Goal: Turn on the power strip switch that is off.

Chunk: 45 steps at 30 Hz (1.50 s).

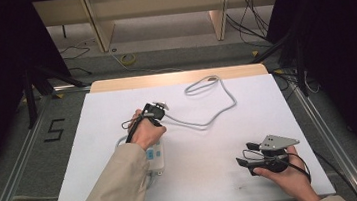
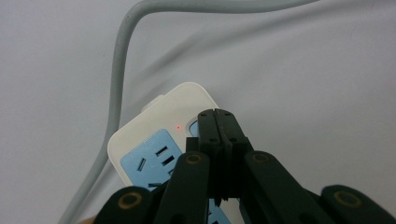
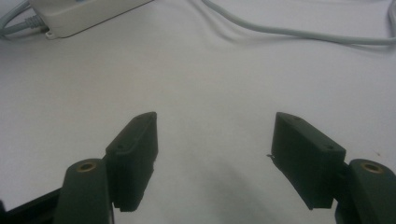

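A white table (image 1: 206, 143) stands on a grey floor (image 1: 26, 151), dark curtains at both sides and wooden frames behind. At left, a white power strip (image 2: 154, 140) with blue socket faces lies on the table, a small red light lit on it. The left gripper (image 2: 217, 123) is clenched, jaws pressed together, tips over the strip's end beside the light; whether they touch it cannot be told. A grey cord (image 1: 217, 104) loops across the table's middle. At right, the right gripper (image 3: 215, 149) is released, jaws spread wide, holding nothing, over bare table.
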Tool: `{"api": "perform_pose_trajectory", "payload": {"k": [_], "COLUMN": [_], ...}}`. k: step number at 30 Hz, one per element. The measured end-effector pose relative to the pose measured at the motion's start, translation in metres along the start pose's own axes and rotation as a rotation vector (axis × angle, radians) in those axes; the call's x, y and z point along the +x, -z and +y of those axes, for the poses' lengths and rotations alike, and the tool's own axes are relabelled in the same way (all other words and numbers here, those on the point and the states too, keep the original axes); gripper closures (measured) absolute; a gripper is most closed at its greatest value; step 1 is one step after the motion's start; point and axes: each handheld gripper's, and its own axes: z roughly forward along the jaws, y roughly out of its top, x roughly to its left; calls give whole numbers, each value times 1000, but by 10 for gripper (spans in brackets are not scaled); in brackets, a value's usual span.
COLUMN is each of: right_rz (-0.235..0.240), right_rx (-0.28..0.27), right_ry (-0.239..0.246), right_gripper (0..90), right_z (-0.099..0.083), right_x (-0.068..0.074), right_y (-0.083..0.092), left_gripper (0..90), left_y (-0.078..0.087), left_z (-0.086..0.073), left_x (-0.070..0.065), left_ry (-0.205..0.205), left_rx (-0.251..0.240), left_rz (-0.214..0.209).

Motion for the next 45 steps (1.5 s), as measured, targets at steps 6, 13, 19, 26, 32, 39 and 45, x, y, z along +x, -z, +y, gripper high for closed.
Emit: {"api": "perform_pose_trajectory", "payload": {"k": [6, 13, 19, 26, 32, 39, 45], "right_rz": [0, -2, -1, -1, -1, -2, -1], "right_rx": [0, 1, 5, 6, 5, 2, 5], "right_ry": [-1, 1, 2, 2, 1, -1, 0], "right_gripper": [324, 324, 324, 324, 324, 325, 324], "right_z": [0, 0, 0, 0, 0, 0, 0], "right_x": [0, 0, 0, 0, -1, 0, 0], "right_y": [0, -1, -1, -1, -1, -1, -1], "left_gripper": [892, 843, 778, 647, 466, 306, 263], "left_y": [9, 19, 26, 32, 40, 47, 51], "left_z": [-2, -5, -10, -16, -24, -37, -52], "left_x": [3, 5, 6, 7, 10, 10, 13], "left_ry": [16, 11, 12, -3, -20, -13, -15], "left_rx": [-52, -96, -150, -224, -300, -339, -369], "left_rz": [-3, -6, -19, -38, -43, -78, -100]}}
